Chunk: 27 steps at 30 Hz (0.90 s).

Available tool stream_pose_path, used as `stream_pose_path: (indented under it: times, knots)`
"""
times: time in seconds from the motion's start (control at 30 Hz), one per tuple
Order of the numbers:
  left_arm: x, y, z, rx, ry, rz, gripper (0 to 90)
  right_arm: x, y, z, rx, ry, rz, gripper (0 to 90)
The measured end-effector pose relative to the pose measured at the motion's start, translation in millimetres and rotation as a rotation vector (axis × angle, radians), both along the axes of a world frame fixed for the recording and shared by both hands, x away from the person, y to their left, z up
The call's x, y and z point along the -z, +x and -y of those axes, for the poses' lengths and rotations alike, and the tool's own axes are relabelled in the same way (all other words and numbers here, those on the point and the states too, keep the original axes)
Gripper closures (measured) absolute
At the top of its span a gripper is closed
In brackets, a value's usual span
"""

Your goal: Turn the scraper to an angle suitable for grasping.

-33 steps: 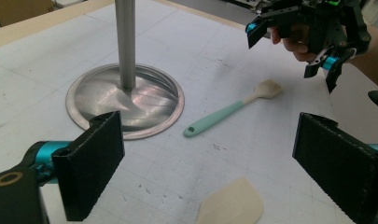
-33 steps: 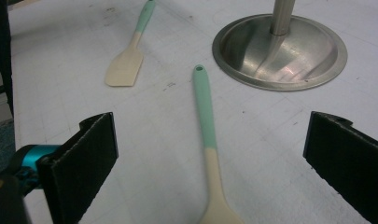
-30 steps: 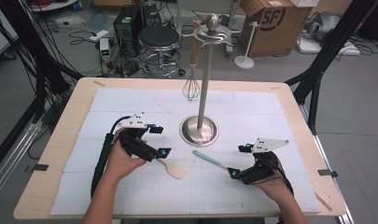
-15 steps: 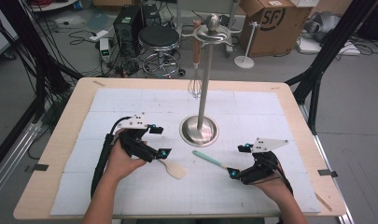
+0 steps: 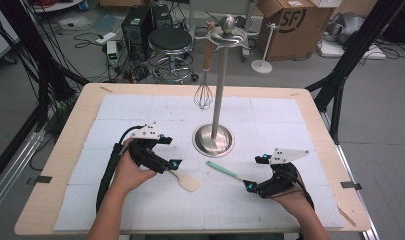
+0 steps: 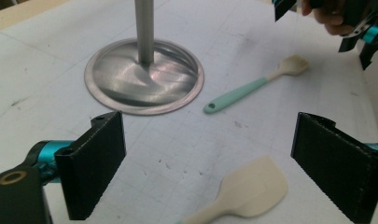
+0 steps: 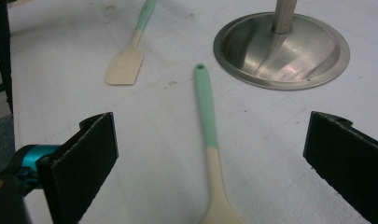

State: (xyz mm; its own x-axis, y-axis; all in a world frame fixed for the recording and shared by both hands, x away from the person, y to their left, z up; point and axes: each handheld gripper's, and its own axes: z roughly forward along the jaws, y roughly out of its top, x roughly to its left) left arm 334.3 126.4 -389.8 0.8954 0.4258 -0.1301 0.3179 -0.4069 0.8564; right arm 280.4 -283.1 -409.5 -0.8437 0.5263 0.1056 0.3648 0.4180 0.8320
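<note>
A steel utensil stand (image 5: 213, 140) rises mid-table, and a whisk (image 5: 203, 95) hangs from its top. A cream spatula (image 5: 187, 181) with a teal handle lies on the white mat just in front of my left gripper (image 5: 170, 151), which is open. In the left gripper view the spatula head (image 6: 252, 189) lies low between the jaws, nearer the right one. A teal-handled cream spoon (image 5: 222, 171) lies right of the spatula. My right gripper (image 5: 255, 172) stands open around its bowl end, and the spoon (image 7: 206, 126) runs up between the jaws without touching them.
The stand's round base (image 6: 144, 77) sits close ahead of both grippers. The white mat (image 5: 140, 107) covers most of the wooden table (image 5: 65, 150). Beyond the far edge are a stool (image 5: 172, 42), cables and cardboard boxes (image 5: 285, 22).
</note>
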Motion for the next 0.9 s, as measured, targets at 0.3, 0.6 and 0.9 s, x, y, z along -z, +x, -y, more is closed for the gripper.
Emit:
stream_pose_path:
  times: [0.3, 0.6, 0.9]
  knots:
    - [14.4, 3.9, 1.7, 0.009, 0.105, -0.038, 13.4, 1.2, 0.6, -0.4, 0.002, 0.001, -0.008, 2.5]
    - [38.5, 7.8, 1.3, 0.034, 0.239, -0.079, 15.7, 1.0, 0.7, 0.3, 0.003, 0.002, -0.006, 2.5]
    - [43.2, 3.7, 4.8, 0.028, 0.384, -0.046, 39.4, 1.4, 0.6, -0.3, 0.003, 0.0, -0.009, 2.5]
